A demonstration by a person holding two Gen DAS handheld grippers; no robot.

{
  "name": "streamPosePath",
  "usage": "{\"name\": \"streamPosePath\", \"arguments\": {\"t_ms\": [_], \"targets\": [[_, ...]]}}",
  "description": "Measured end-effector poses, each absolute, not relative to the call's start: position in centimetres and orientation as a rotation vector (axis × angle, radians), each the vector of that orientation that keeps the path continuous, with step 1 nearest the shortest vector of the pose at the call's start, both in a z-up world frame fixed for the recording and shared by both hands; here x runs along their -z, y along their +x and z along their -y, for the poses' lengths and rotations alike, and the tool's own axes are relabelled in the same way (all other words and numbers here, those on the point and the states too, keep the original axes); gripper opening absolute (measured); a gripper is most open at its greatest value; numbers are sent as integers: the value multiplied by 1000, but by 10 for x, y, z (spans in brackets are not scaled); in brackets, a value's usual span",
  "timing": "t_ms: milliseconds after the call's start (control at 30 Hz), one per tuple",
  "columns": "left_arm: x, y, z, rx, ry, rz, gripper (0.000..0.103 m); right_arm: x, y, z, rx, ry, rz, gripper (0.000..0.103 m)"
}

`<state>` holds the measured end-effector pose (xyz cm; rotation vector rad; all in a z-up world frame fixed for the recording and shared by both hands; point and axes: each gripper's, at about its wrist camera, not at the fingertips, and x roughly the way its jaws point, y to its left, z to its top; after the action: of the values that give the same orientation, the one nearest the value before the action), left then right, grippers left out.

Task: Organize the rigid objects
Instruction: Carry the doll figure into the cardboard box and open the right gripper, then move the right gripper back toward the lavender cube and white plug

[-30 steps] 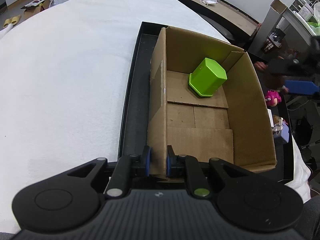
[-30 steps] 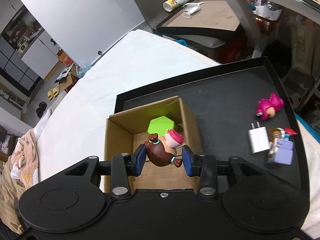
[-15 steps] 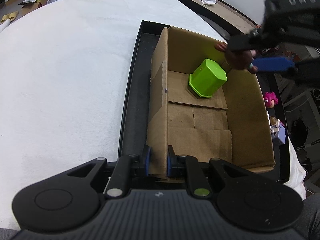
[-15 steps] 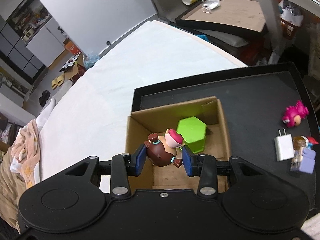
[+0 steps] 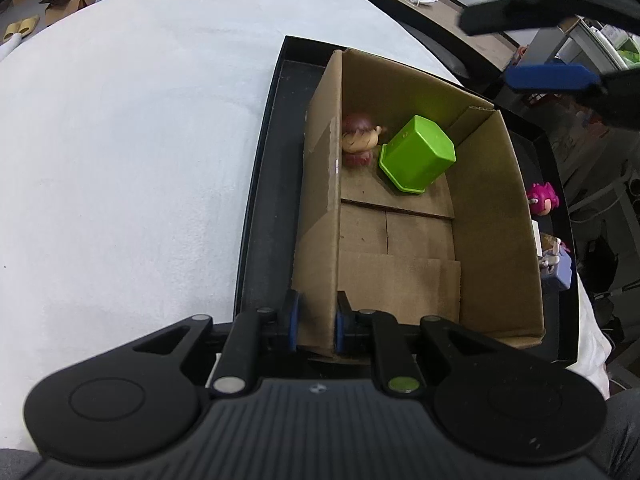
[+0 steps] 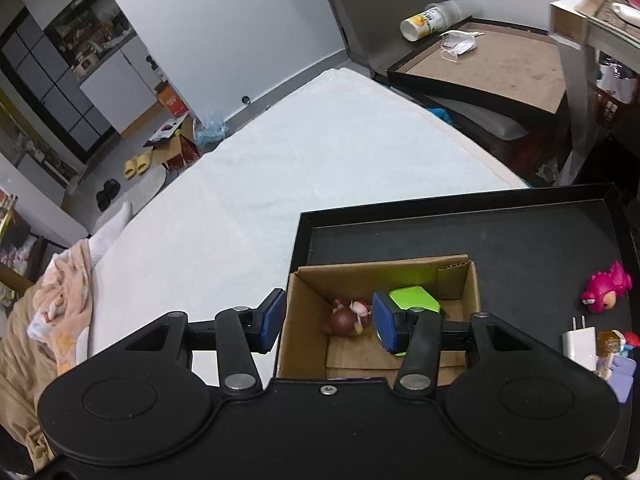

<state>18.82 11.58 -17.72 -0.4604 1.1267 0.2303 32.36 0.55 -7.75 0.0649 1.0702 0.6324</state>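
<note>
Left claw point(image 5: 316, 326) clamped tight on the near left wall of the cardboard box point(image 5: 496, 216), blue pads pressing the cardboard from either side. Box standing open-topped inside a black tray point(image 5: 264, 184), the tray resting on a white-covered bed point(image 5: 132, 140). Inside the box, at the far end: a brown-haired doll figure point(image 5: 358, 138) lying against the left wall, and at its 3 o'clock, just beside it, a lime-green hexagonal cup point(image 5: 418, 154) tipped on its side. Right claw point(image 6: 326, 322) hanging over the box with nothing between its blue pads, jaws parted and just now widening; seen from the right wrist, the doll figure point(image 6: 348, 318) lying free on the box floor below the gap, the green cup point(image 6: 416, 298) at about 2 o'clock from it, partly hidden behind the right pad. In the left wrist view, the right claw visible only as a blurred dark shape with one blue pad at 1 o'clock, above the far right corner of the box. Outside the box, on the bare tray floor at 3 o'clock in the right wrist view: a pink dinosaur toy point(image 6: 606, 294), and nearer, a white plug charger point(image 6: 580, 342) touching a small purple-based figure point(image 6: 618, 364). Beyond the bed, a second tray with a face mask point(image 6: 458, 44) and a tipped paper cup point(image 6: 420, 24).
</note>
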Motion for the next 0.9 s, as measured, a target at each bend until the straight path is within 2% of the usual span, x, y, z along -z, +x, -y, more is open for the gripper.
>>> {"name": "streamPosePath", "arguments": {"t_ms": [900], "targets": [[167,182,-106,-271,-421,-1105,13,73,323,130,-508,123,-1059,62]]}}
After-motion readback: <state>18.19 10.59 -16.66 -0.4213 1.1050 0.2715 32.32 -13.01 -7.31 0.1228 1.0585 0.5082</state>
